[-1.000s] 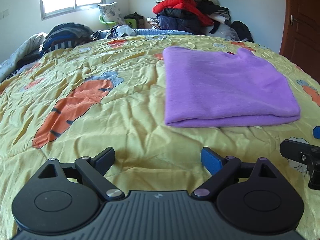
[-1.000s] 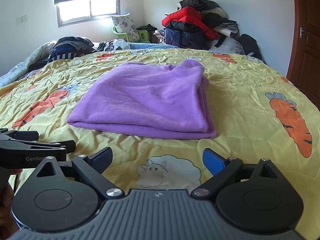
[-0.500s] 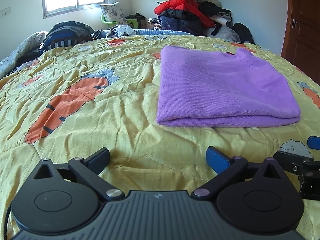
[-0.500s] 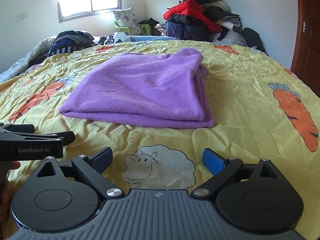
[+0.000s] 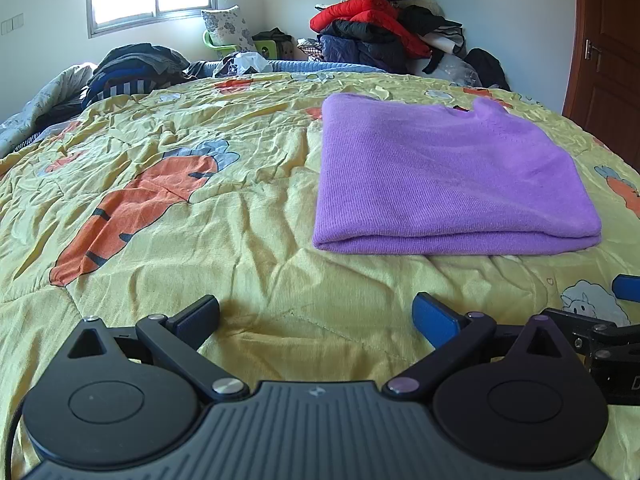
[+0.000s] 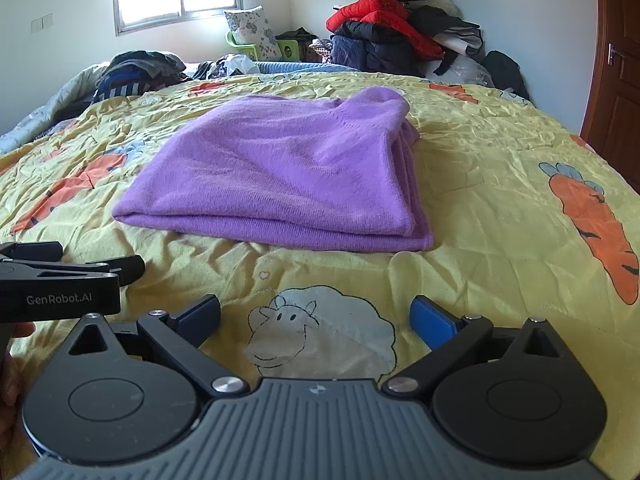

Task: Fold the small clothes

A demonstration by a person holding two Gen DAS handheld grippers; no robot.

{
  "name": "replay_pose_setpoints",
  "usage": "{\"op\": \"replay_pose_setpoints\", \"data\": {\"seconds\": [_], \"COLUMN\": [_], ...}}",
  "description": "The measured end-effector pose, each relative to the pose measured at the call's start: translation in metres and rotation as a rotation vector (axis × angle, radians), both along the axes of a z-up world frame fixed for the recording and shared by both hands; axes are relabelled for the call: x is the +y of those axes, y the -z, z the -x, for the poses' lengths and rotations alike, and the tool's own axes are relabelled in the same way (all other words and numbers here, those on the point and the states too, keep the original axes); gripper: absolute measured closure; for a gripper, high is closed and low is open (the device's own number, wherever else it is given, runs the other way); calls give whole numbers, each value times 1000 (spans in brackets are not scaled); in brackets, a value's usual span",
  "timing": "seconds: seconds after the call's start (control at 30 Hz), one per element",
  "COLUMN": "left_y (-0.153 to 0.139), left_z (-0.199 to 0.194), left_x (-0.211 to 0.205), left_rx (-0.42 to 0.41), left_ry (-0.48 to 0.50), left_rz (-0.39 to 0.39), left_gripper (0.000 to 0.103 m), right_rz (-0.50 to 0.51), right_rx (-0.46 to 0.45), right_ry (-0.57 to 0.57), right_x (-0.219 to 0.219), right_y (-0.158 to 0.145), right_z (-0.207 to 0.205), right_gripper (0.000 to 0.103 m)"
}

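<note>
1. Left wrist view: the purple garment (image 5: 448, 176) is seen lying on the yellow carrot-print quilt (image 5: 168, 216), already folded into a flat, layered rectangle with its doubled edge turned toward the cameras
2. Folding of this piece is judged essentially done; at most a tidying of the bunched collar end (image 6: 376, 104) seems left, and no other unfolded small item is shown within reach
3. Nothing is held: the left gripper (image 5: 316, 314) is spread wide with bare quilt between its fingers, and the right gripper (image 6: 316, 314) is likewise spread wide and empty above the sheep print (image 6: 316, 332)
4. Both tools are kept short of the garment, side by side, near each other
5. Piled jackets (image 5: 380, 24) are stacked against the far wall, dark clothes (image 5: 136, 68) are heaped beside the window (image 5: 152, 0), and a wooden door (image 6: 620, 60) stands to the right; nothing is seen blocking the way to the garment
</note>
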State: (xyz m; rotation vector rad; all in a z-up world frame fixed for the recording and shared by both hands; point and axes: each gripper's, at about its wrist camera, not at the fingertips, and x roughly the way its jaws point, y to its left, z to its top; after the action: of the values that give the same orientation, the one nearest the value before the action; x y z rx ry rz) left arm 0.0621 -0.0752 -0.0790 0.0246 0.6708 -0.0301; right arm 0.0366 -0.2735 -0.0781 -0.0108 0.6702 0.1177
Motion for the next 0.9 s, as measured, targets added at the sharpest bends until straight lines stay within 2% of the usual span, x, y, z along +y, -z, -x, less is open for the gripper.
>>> {"op": "replay_pose_setpoints", "data": {"seconds": [0.47, 0.9], "left_y": [0, 0], "left_z": [1, 1], "left_x": [0, 0], "left_rx": [0, -2], "left_ry": [0, 0], "left_rz": [0, -1], "left_gripper": [0, 0], "right_rz": [-37, 28], "right_rx": [-9, 7], "right_ry": [6, -1], "right_x": [-4, 7], "right_y": [0, 2], "right_z": [1, -2], "right_gripper": [3, 0]}}
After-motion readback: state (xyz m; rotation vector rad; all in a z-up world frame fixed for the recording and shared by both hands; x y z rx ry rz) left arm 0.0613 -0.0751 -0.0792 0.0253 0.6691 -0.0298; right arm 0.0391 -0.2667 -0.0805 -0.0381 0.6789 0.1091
